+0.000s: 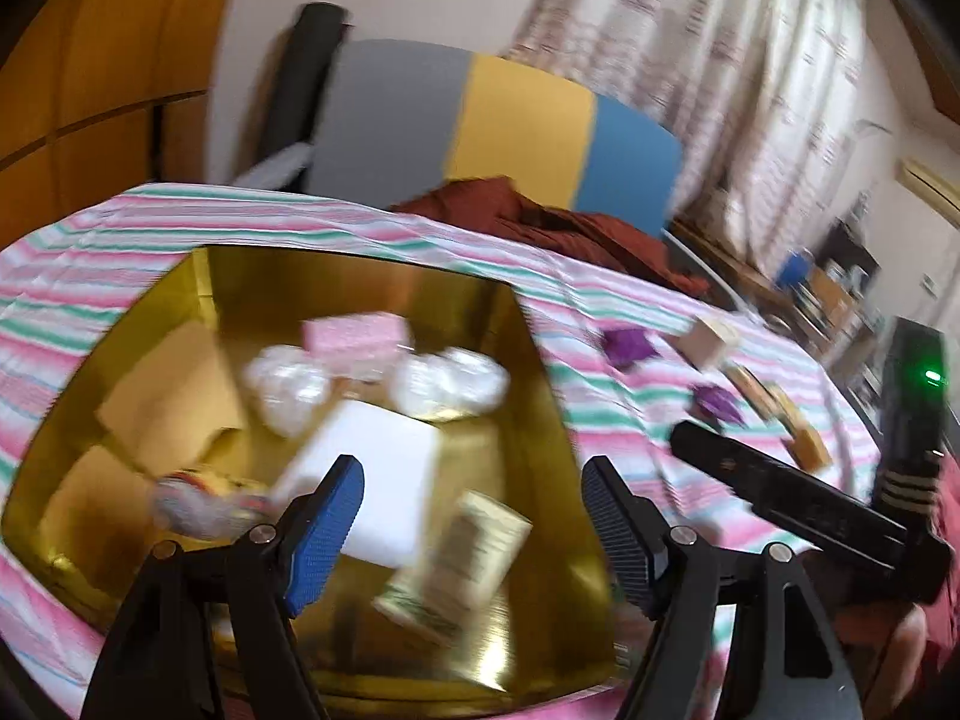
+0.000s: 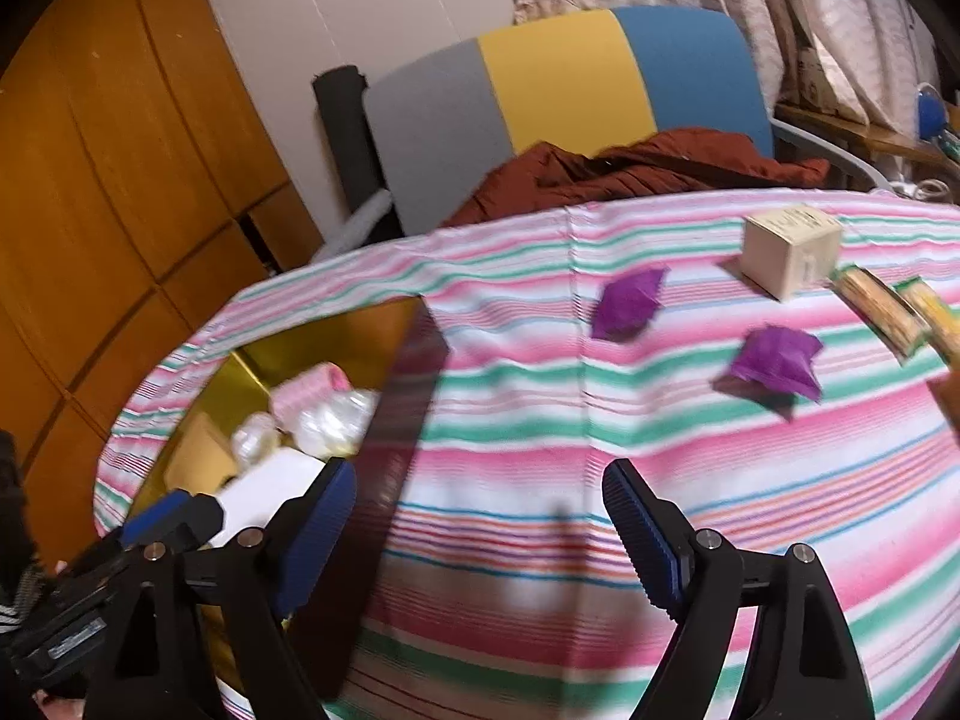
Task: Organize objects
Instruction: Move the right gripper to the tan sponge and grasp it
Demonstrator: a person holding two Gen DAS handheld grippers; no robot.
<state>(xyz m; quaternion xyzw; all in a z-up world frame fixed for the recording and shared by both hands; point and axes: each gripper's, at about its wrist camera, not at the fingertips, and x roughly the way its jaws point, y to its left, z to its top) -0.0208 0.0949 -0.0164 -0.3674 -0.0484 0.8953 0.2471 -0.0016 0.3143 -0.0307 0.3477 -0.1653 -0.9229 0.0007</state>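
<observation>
A gold box (image 1: pixel 528 360) sits on the striped cloth and holds a pink pack (image 1: pixel 354 330), clear bags (image 1: pixel 447 381), a white box (image 1: pixel 378 474) and a beige packet (image 1: pixel 462 558), which is blurred below my fingers. My left gripper (image 1: pixel 474 534) is open above the box. My right gripper (image 2: pixel 480 534) is open and empty over the cloth, right of the gold box (image 2: pixel 414 360). Two purple pouches (image 2: pixel 627 303) (image 2: pixel 777 360), a beige cube box (image 2: pixel 789 252) and yellow-green packets (image 2: pixel 882 306) lie on the cloth ahead of it.
A chair back (image 2: pixel 558 84) in grey, yellow and blue stands behind the table, with a dark red garment (image 2: pixel 648 165) on it. Wooden cabinets (image 2: pixel 108 180) are at the left. The right gripper body (image 1: pixel 798 498) shows in the left wrist view.
</observation>
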